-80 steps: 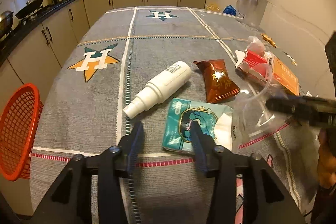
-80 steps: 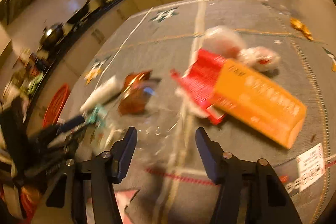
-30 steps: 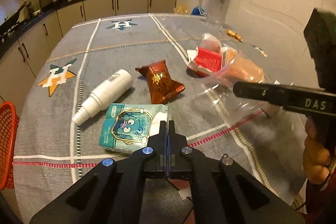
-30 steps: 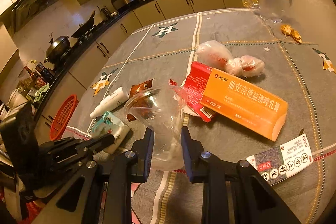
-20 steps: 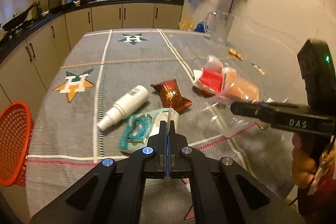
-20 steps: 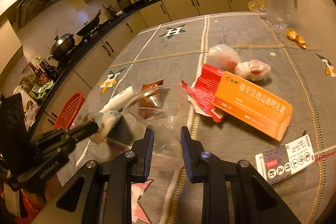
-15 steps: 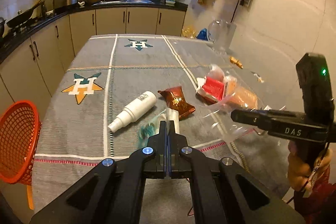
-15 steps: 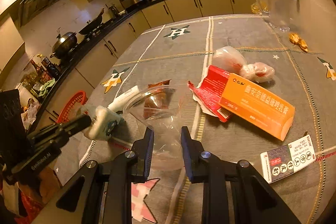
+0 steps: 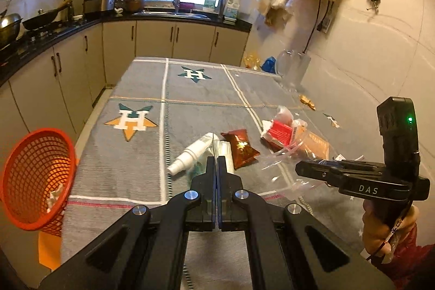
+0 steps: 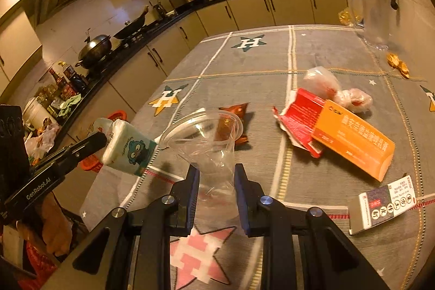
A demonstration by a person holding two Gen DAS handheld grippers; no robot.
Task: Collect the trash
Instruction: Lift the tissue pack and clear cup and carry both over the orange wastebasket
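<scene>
Wrapper, bottle, boxes litter tablecloth; basket left.

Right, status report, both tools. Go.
Left tool shut on tissue pack, lifted. Right tool shut on clear plastic cup. Orange basket left of table, path unobstructed.

— What moved since you started?

— Your left gripper was spread over the tissue pack as it lay flat on the tablecloth. You closed onto its edge and lifted; the pack now hangs above the cloth, tilted, on the side toward the orange basket.

— And your right?

— Your right gripper stood wide apart near the clear plastic cup. You squeezed the cup's lower body and raised it off the tablecloth. Both cameras have risen; the basket shows far more fully in the left view.
</scene>
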